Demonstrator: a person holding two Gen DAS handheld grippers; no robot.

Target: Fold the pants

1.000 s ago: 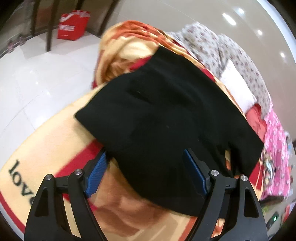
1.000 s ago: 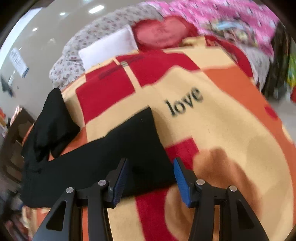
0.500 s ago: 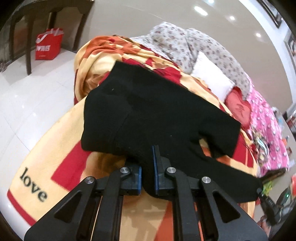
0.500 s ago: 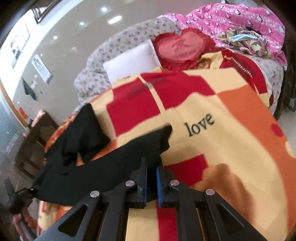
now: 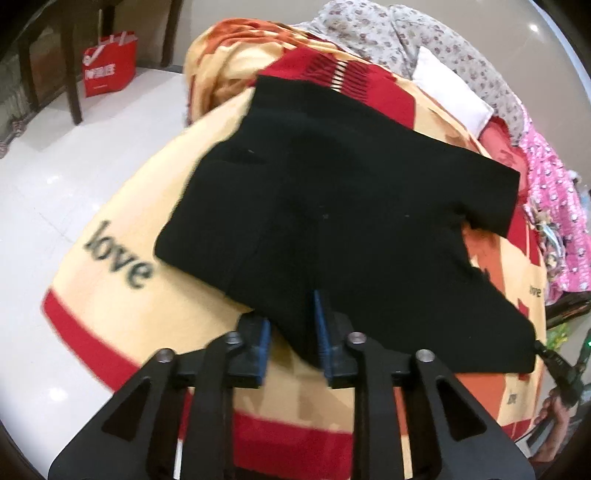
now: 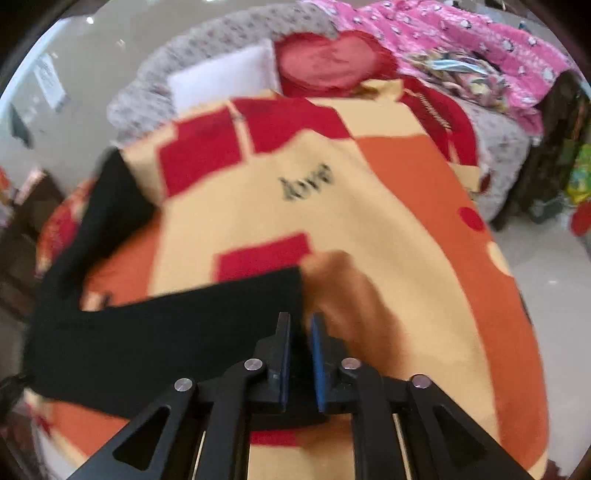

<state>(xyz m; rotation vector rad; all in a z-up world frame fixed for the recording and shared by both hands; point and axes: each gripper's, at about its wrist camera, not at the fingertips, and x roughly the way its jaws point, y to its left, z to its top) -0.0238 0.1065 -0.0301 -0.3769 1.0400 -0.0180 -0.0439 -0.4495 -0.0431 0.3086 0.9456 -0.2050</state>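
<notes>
Black pants (image 5: 351, 206) lie spread on a yellow, red and orange "love" blanket (image 5: 110, 295) on a bed. My left gripper (image 5: 291, 332) is shut on the near edge at the waist end, with black cloth bunched between its blue pads. In the right wrist view one black leg (image 6: 166, 332) stretches to the left, and my right gripper (image 6: 300, 347) is shut on its hem corner. The second leg (image 6: 107, 206) lies further back at the left.
A white pillow (image 6: 221, 77), a red heart cushion (image 6: 325, 62) and a pink quilt (image 6: 461, 33) sit at the head of the bed. A red bag (image 5: 109, 66) and dark chair legs (image 5: 70, 85) stand on the white tiled floor (image 5: 55, 184).
Both grippers went from open around the cloth to shut on it. Since then they have drawn the pants towards the near side of the blanket.
</notes>
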